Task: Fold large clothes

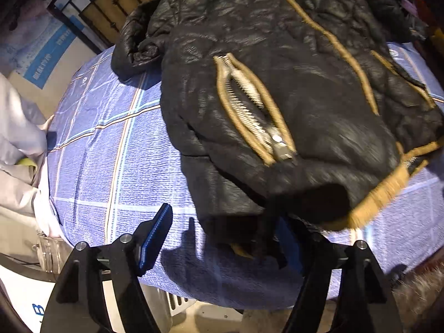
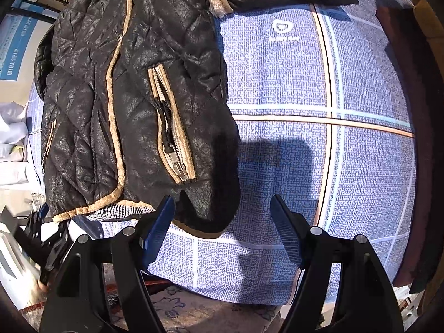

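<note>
A black quilted jacket with tan trim and zipped pockets lies spread on a table covered in a blue checked cloth. My left gripper is open at the jacket's near hem; the hem corner hangs over and hides its right finger, the left finger is bare. In the right wrist view the jacket fills the left side. My right gripper is open, its left finger touching the hem corner, its right finger over bare cloth.
A grey garment pile lies left of the table. A metal railing stands behind it. The table's near edge drops to a patterned floor rug. The left gripper shows at the lower left of the right wrist view.
</note>
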Demonstrator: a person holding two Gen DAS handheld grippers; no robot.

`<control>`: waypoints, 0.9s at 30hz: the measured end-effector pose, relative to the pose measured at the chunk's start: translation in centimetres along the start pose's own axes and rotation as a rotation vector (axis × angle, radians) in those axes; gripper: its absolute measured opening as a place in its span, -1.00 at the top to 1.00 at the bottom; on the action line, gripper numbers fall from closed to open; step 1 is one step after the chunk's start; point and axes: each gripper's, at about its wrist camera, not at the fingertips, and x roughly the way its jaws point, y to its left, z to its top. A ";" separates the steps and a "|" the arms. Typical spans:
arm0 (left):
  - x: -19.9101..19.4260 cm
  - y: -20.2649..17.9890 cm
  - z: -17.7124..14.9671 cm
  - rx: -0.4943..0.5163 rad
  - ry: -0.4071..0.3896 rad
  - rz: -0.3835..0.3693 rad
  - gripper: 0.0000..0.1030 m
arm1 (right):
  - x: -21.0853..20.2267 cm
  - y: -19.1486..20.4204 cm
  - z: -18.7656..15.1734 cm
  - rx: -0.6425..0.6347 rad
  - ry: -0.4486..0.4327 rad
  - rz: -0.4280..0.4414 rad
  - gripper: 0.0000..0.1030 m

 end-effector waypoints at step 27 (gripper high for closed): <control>5.9 4.0 2.2 -0.405 0.224 -0.381 0.36 | 5.7 -3.1 -0.1 0.136 0.112 0.168 0.45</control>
